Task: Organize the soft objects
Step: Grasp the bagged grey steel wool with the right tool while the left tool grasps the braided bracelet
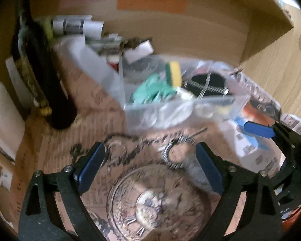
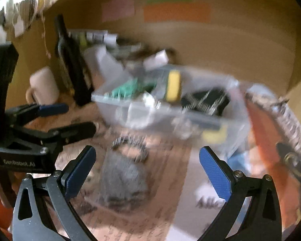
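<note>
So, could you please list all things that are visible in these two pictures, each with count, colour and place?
clear plastic bin: one, transparent, on the printed table covering, centre.
sponge: one, yellow and green, inside the bin.
green soft item: one, teal green, inside the bin, left part.
black item with silver trim: one, inside the bin, right part.
grey soft object: one, on the covering in front of the bin; blurred.
dark bottle: one, black, left of the bin.
cardboard wall: brown, behind everything.
left gripper: one, black with blue pads, open.
right gripper: one, black with blue pads, open.
</note>
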